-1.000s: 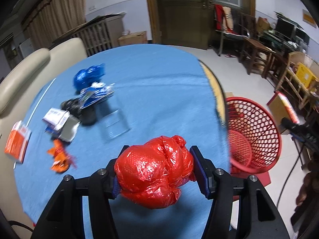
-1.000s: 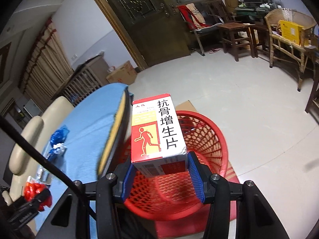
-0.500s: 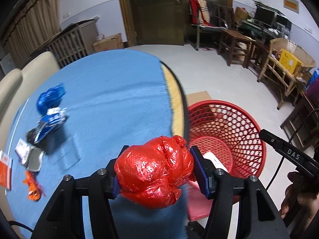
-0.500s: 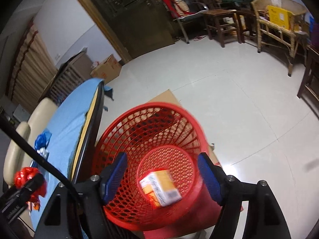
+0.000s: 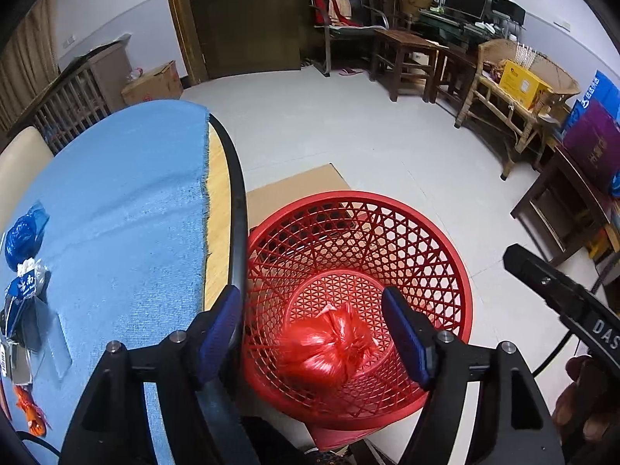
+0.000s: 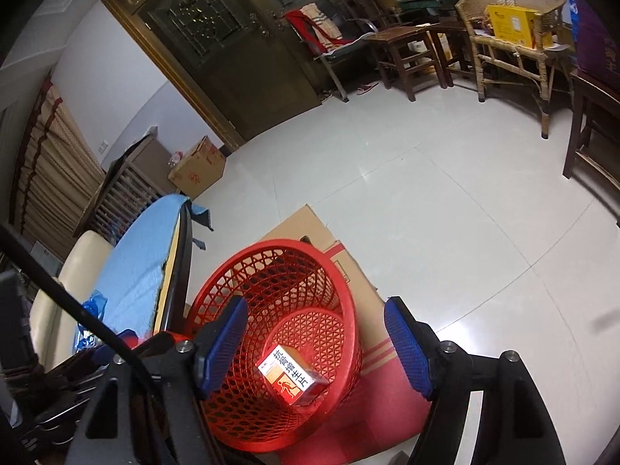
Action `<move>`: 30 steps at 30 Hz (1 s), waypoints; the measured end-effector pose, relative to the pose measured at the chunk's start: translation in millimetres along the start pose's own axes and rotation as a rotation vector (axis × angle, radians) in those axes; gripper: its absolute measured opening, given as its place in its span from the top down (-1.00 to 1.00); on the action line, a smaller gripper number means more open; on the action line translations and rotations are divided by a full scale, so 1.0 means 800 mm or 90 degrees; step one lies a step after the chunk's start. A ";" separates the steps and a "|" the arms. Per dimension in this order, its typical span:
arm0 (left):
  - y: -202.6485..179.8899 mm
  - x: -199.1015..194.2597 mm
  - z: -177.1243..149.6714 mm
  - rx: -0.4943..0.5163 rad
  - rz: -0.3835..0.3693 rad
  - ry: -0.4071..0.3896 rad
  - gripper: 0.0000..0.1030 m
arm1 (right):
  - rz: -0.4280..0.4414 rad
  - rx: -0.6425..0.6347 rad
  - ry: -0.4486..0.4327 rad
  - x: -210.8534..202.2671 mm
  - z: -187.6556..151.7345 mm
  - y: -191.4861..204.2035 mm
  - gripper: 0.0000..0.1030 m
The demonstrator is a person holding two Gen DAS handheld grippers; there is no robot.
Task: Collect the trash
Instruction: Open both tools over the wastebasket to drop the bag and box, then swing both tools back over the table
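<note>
A red mesh basket [image 5: 441, 271] stands on the floor beside the blue-covered table [image 5: 116, 209]. My left gripper [image 5: 310, 333] hangs over the basket with its jaws opening and nothing pressed between them. A crumpled red plastic bag [image 5: 325, 348], blurred, is dropping inside the basket below. My right gripper [image 6: 316, 347] is open above the same basket [image 6: 232, 294]. An orange and white medicine box [image 6: 290, 374] lies on the basket's bottom. The red bag does not show in the right wrist view.
More litter lies at the table's left edge: a blue bag [image 5: 23, 232], blue and white wrappers [image 5: 27, 283] and an orange scrap [image 5: 29, 410]. Flattened cardboard [image 6: 348, 263] lies under the basket. Wooden chairs and tables [image 5: 407, 54] line the far wall. A person's hand [image 5: 589, 407] shows at right.
The left gripper swung right from over the table to above the basket and let go of the red bag. The right gripper released the medicine box, which now rests in the basket.
</note>
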State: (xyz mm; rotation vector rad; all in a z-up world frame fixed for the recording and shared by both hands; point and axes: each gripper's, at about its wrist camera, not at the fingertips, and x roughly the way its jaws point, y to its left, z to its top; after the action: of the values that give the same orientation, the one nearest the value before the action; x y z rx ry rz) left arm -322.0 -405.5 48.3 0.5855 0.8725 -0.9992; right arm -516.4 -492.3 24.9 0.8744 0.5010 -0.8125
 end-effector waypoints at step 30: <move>0.351 -0.138 -0.221 -0.435 0.215 -0.070 -0.60 | 0.095 -0.207 0.079 0.020 -0.097 0.199 -0.47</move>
State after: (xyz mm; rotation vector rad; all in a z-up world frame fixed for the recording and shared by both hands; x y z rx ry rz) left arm -161.7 -95.3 56.5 0.0834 0.9134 -0.3784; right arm -385.2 -373.7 46.0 0.6535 0.6485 -0.5235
